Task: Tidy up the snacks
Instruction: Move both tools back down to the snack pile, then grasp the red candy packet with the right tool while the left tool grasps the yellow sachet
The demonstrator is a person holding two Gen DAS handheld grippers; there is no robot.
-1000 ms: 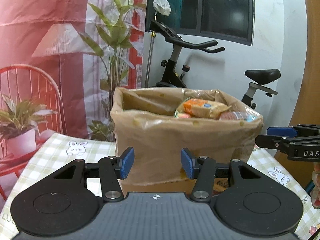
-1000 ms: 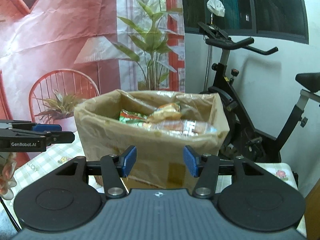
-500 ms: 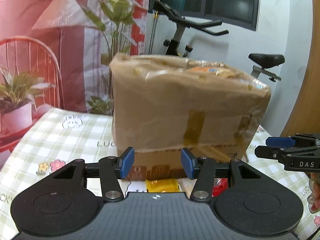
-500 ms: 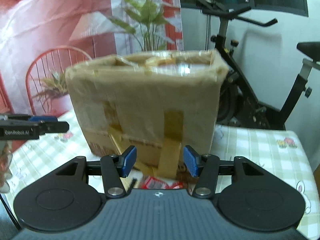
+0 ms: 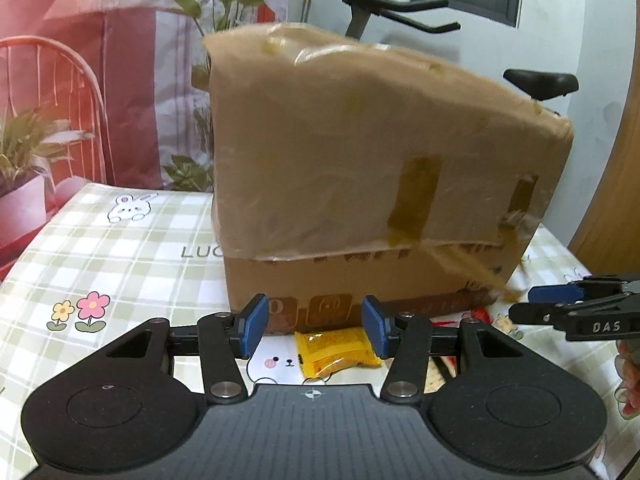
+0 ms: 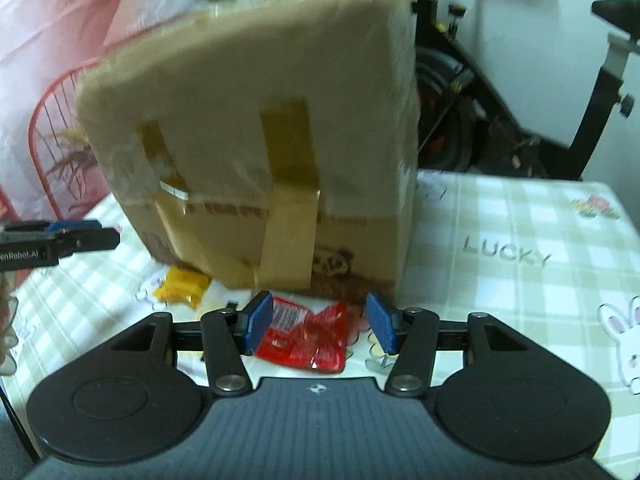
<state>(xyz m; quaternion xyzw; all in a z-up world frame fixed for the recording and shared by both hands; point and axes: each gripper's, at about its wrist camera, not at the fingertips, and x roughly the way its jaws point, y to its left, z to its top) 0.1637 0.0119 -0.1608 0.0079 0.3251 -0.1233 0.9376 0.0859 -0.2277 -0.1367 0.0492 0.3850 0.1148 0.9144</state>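
Left claw (image 5: 314, 330) and right claw (image 6: 319, 328) both gape, empty.

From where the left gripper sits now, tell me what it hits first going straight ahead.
Likely the yellow snack packet, lying on the tablecloth between the open left gripper's fingers; just behind it stands the cardboard box. Depth is uncertain.

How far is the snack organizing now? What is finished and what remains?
Done: cannot tell; the cardboard box shows only its taped side here, its inside hidden. In hand: nothing; the left hand-held gripper is open over the yellow packet, the right hand-held gripper open over the red packet. Left: both packets lie on the tablecloth before the box.
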